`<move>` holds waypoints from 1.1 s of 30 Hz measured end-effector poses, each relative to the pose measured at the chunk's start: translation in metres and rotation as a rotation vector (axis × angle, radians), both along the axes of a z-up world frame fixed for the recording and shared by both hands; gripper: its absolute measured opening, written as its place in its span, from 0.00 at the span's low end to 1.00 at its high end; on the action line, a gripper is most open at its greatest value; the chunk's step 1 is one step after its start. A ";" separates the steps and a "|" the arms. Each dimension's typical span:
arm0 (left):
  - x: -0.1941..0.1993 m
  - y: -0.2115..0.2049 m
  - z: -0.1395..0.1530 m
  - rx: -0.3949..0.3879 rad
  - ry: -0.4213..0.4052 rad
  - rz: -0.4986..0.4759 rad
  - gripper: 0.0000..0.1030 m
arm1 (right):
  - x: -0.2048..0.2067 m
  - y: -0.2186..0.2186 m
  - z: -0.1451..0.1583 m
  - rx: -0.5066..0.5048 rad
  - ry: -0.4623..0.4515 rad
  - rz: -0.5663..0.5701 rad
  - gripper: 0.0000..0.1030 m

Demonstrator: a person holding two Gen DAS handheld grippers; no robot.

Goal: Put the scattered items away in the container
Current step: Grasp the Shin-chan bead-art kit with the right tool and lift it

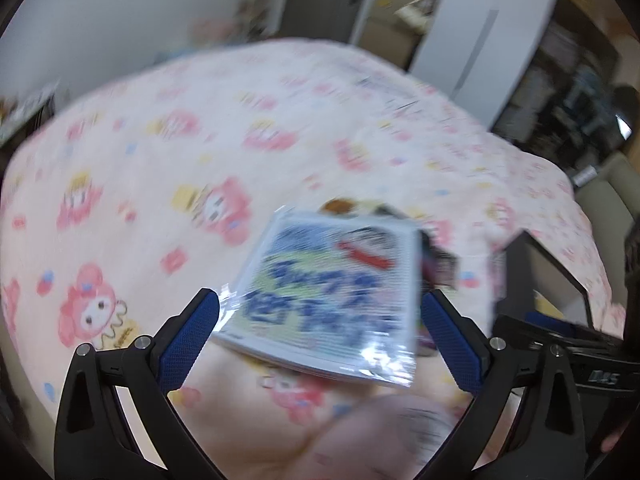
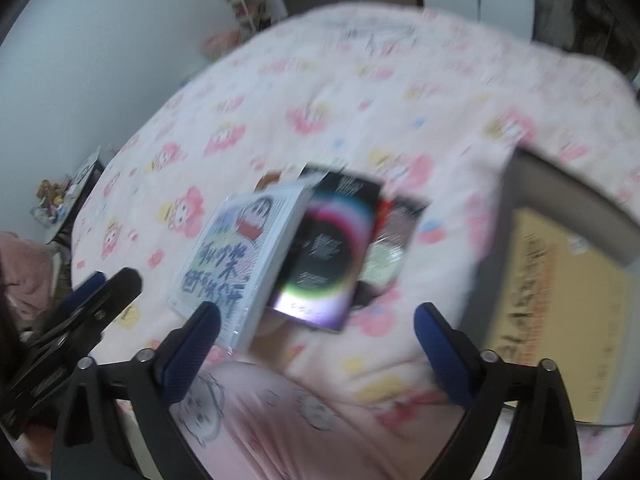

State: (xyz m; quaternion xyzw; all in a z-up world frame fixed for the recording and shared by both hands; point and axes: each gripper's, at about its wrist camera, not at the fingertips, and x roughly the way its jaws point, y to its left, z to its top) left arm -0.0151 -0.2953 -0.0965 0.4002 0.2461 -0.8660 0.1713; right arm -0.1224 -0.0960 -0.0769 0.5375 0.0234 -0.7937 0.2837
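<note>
Both tongs, left tongs (image 1: 320, 316) and right tongs (image 2: 316, 320), gape empty. The cartoon book (image 1: 332, 292) lies mid-frame on the bed (image 1: 200, 140); straddle its edges squarely, then carry it to the container (image 2: 560, 280) at right.

Open left claw (image 1: 320, 312), wrapped comic book (image 1: 332, 296), pink cartoon bedspread (image 1: 200, 140)

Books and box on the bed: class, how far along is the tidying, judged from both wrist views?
Done: nothing visibly; the box shows only its cardboard floor. In hand: nothing; left tongs and right tongs are open. Left: the white book, the black book and another behind it, all on the blanket.
</note>
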 end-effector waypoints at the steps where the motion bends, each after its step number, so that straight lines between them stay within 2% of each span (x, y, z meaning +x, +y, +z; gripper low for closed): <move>1: -0.003 -0.012 -0.013 0.025 -0.018 0.012 0.92 | -0.003 -0.005 -0.007 -0.011 -0.027 0.012 0.91; 2: -0.005 -0.021 -0.024 0.047 -0.034 0.021 0.90 | -0.006 -0.011 -0.014 -0.015 -0.044 0.024 0.90; 4: -0.012 -0.038 -0.045 0.111 -0.055 0.030 0.75 | -0.012 -0.021 -0.023 -0.011 -0.064 0.049 0.85; 5: -0.014 -0.046 -0.053 0.146 -0.058 0.035 0.70 | -0.014 -0.026 -0.025 -0.012 -0.077 0.064 0.79; 6: -0.016 -0.052 -0.061 0.169 -0.060 0.041 0.69 | -0.015 -0.031 -0.028 -0.016 -0.089 0.079 0.74; 10: -0.027 -0.067 -0.083 0.175 -0.085 0.058 0.67 | -0.020 -0.049 -0.042 -0.003 -0.121 0.111 0.60; 12: -0.033 -0.075 -0.094 0.251 -0.088 0.038 0.67 | -0.023 -0.053 -0.050 0.001 -0.145 0.120 0.47; 14: -0.035 -0.075 -0.100 0.299 -0.090 0.018 0.66 | -0.024 -0.054 -0.056 -0.003 -0.166 0.126 0.42; 16: -0.034 -0.072 -0.100 0.364 -0.079 -0.022 0.60 | -0.026 -0.051 -0.058 -0.013 -0.175 0.125 0.41; 20: -0.026 -0.053 -0.088 0.448 -0.040 -0.142 0.58 | -0.029 -0.044 -0.051 -0.001 -0.136 0.095 0.41; 22: -0.024 -0.050 -0.083 0.435 -0.022 -0.140 0.58 | -0.034 -0.040 -0.048 0.008 -0.107 0.079 0.41; 24: -0.026 -0.056 -0.087 0.408 -0.039 -0.092 0.58 | -0.040 -0.038 -0.051 0.009 -0.110 0.073 0.41; 26: -0.034 -0.062 -0.099 0.442 -0.054 -0.063 0.60 | -0.046 -0.038 -0.062 0.001 -0.147 0.071 0.41; 28: -0.040 -0.066 -0.107 0.498 -0.048 -0.070 0.61 | -0.049 -0.042 -0.075 -0.010 -0.187 0.082 0.41; 29: -0.039 -0.066 -0.107 0.503 -0.050 -0.076 0.61 | -0.048 -0.045 -0.080 -0.013 -0.201 0.094 0.42; 31: -0.034 -0.060 -0.096 0.461 -0.047 -0.098 0.61 | -0.042 -0.049 -0.085 -0.044 -0.226 0.134 0.41; 33: -0.029 -0.053 -0.084 0.428 -0.047 -0.110 0.61 | -0.034 -0.049 -0.079 -0.043 -0.192 0.147 0.42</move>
